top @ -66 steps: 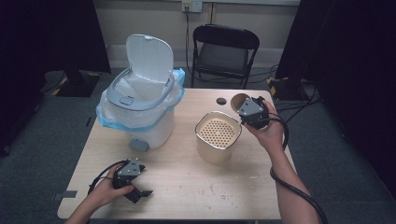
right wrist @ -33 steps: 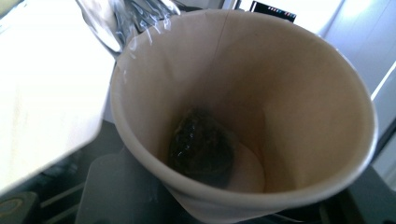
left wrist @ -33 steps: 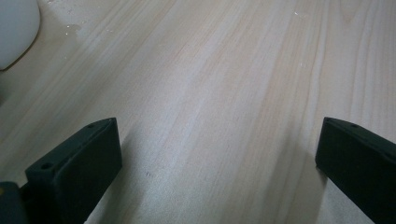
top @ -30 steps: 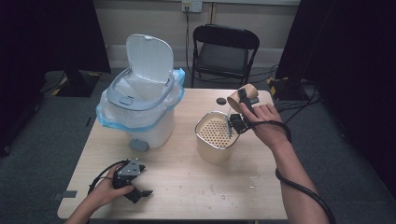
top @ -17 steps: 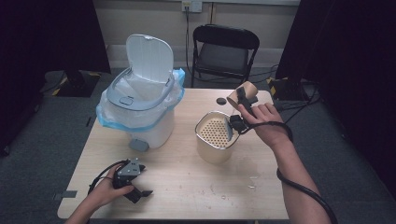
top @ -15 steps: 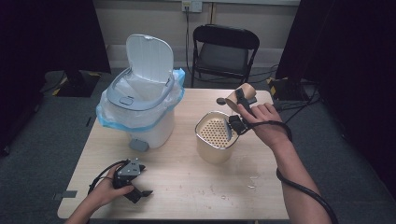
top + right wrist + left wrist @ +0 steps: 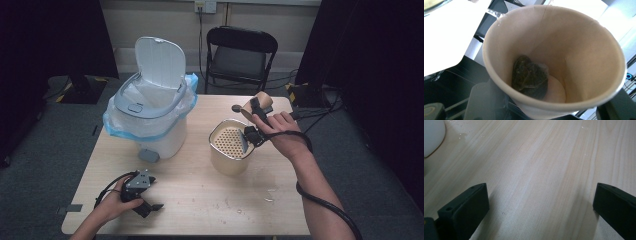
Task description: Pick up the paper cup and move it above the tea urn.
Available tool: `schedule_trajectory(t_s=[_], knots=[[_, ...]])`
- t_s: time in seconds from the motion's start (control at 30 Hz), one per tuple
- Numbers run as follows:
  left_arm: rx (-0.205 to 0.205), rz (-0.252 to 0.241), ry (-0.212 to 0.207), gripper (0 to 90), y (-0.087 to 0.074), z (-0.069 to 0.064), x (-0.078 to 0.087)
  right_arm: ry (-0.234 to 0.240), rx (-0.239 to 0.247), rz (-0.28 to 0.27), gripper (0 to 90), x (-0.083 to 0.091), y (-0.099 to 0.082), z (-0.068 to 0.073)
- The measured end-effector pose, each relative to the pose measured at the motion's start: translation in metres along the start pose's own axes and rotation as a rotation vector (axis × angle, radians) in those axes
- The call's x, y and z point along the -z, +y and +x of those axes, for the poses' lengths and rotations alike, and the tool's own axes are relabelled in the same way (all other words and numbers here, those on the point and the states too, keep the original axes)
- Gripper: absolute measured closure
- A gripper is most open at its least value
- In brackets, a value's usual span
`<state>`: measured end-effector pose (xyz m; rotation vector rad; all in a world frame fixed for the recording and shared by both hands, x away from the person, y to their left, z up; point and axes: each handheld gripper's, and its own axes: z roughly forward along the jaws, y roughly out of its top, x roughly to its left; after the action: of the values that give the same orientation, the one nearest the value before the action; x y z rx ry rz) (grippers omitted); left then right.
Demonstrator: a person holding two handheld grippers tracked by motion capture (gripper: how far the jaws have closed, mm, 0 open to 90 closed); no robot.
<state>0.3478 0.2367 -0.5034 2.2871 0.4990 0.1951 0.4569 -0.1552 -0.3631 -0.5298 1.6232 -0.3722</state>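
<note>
Left gripper [image 7: 142, 202] lies low on the near left part of the wooden table [image 7: 200, 200], held in the person's left hand [image 7: 117, 200]; in the left gripper view its two black jaws stand wide apart with only bare pale wood grain between them, grasping nothing. Beyond it, toward the back left of the table, stands a white pedal bin [image 7: 152, 120] with its lid [image 7: 160, 62] tipped up and a blue-edged clear liner [image 7: 187, 107] folded over the rim. Right of the bin, near the table's middle, sits a cream pot [image 7: 230, 150] with a perforated strainer insert [image 7: 231, 142] inside it. Right gripper [image 7: 252, 120] is raised just over the pot's far right edge, and its jaws are clamped on a brown paper cup [image 7: 257, 106], tipped so its mouth faces the strainer. In the right gripper view the cup [image 7: 554, 62] shows a dark wet tea bag [image 7: 530, 76] clinging low inside, near the bottom. A small dark round lid [image 7: 236, 107] lies on the table just left of the cup. The tabletop has a few pale flecks near its front right. Behind the table stands a black folding chair [image 7: 240, 55] against a light wall with a socket [image 7: 205, 6]; the floor is grey carpet [image 7: 45, 150], and black curtains hang at both sides.
</note>
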Motion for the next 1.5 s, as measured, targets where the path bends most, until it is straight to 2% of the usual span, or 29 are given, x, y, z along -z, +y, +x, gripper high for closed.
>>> schedule_trajectory(t_s=[0.13, 0.2, 0.23, 0.63, 0.67, 0.7, 0.77, 0.8, 0.83, 0.87, 0.9, 0.93, 0.97, 1.0, 1.03, 1.17, 1.2, 1.23, 1.3, 1.33, 1.37, 1.4, 1.43, 1.47, 1.5], knots=[[0.0, 0.002, 0.002, 0.0, 0.0, 0.0, 0.0, -0.011, 0.042, 0.0, 40.1, 0.0, -0.001, 0.0], [0.0, 0.0, 0.0, 0.0, 0.0, 0.0, 0.0, -0.005, 0.033, 0.003, 40.1, 0.0, 0.0, 0.0], [0.0, 0.0, -0.001, 0.0, 0.0, 0.0, 0.0, -0.014, 0.057, -0.003, 40.1, 0.0, -0.001, -0.001], [0.0, 0.001, -0.001, 0.0, 0.0, 0.0, 0.0, -0.028, 0.066, -0.007, 40.2, 0.003, 0.002, -0.003], [0.0, 0.0, -0.001, 0.0, 0.0, 0.0, 0.0, -0.061, 0.07, 0.023, 40.5, 0.005, 0.003, -0.003], [-0.001, 0.003, -0.001, 0.0, 0.0, 0.0, 0.0, -0.061, 0.07, 0.023, 40.5, 0.005, 0.003, -0.003], [0.0, 0.0, 0.0, 0.0, 0.0, 0.0, 0.0, -0.12, 0.071, 0.024, 41.0, 0.01, 0.005, -0.006], [-0.001, 0.001, -0.001, 0.0, 0.0, 0.0, 0.0, -0.049, 0.068, 0.035, 41.3, 0.004, 0.005, -0.005], [-0.001, 0.001, -0.001, 0.0, 0.0, 0.0, 0.0, -0.04, 0.104, 0.071, 41.4, 0.001, 0.003, -0.002], [-0.001, 0.0, -0.001, 0.0, 0.0, 0.0, 0.0, -0.068, 0.055, 0.058, 41.5, 0.002, 0.0, -0.005], [-0.001, 0.0, -0.001, 0.0, 0.0, 0.0, 0.0, -0.068, 0.055, 0.058, 41.5, 0.002, 0.0, -0.005], [-0.001, 0.0, -0.001, 0.0, 0.0, 0.0, 0.0, -0.095, 0.081, 0.059, 41.5, 0.004, 0.002, -0.008], [-0.001, 0.0, -0.001, 0.0, 0.0, 0.0, 0.0, -0.094, 0.094, 0.057, 41.4, 0.006, 0.004, -0.006], [-0.002, 0.001, -0.001, 0.0, 0.0, 0.0, 0.0, -0.095, 0.14, 0.058, 41.3, 0.007, 0.007, -0.004], [-0.001, 0.0, -0.001, 0.0, 0.0, 0.0, 0.0, -0.11, 0.13, 0.061, 41.3, 0.008, 0.008, -0.003], [-0.001, 0.001, -0.001, 0.0, 0.0, 0.0, 0.0, -0.08, 0.092, 0.061, 41.1, 0.006, 0.007, -0.004], [-0.001, 0.0, -0.001, 0.0, 0.0, 0.0, 0.0, -0.051, 0.06, 0.028, 40.9, 0.004, 0.005, -0.006], [-0.001, 0.0, -0.001, 0.0, 0.0, 0.0, 0.0, -0.051, 0.06, 0.028, 40.9, 0.004, 0.005, -0.006], [-0.006, 0.004, -0.002, 0.0, 0.0, 0.0, 0.0, -0.022, -0.009, 0.017, 40.8, 0.004, 0.002, -0.007], [-0.006, 0.003, -0.002, 0.0, 0.0, 0.001, 0.0, 0.017, -0.105, 0.011, 40.8, 0.004, -0.001, -0.007], [-0.006, 0.003, -0.002, 0.0, 0.0, 0.0, 0.0, 0.035, -0.143, 0.004, 40.7, 0.004, -0.003, -0.008], [-0.006, 0.003, -0.001, 0.0, 0.0, 0.0, 0.0, 0.085, -0.23, -0.016, 40.7, 0.002, -0.008, -0.011], [-0.006, 0.003, -0.001, 0.0, 0.0, 0.0, 0.0, 0.085, -0.23, -0.016, 40.7, 0.002, -0.008, -0.011], [-0.006, 0.002, -0.001, 0.0, 0.0, 0.0, 0.0, 0.111, -0.296, -0.026, 40.6, 0.002, -0.01, -0.01], [-0.006, 0.002, -0.001, 0.0, 0.0, 0.0, 0.0, 0.125, -0.314, -0.026, 40.6, 0.002, -0.011, -0.011]])
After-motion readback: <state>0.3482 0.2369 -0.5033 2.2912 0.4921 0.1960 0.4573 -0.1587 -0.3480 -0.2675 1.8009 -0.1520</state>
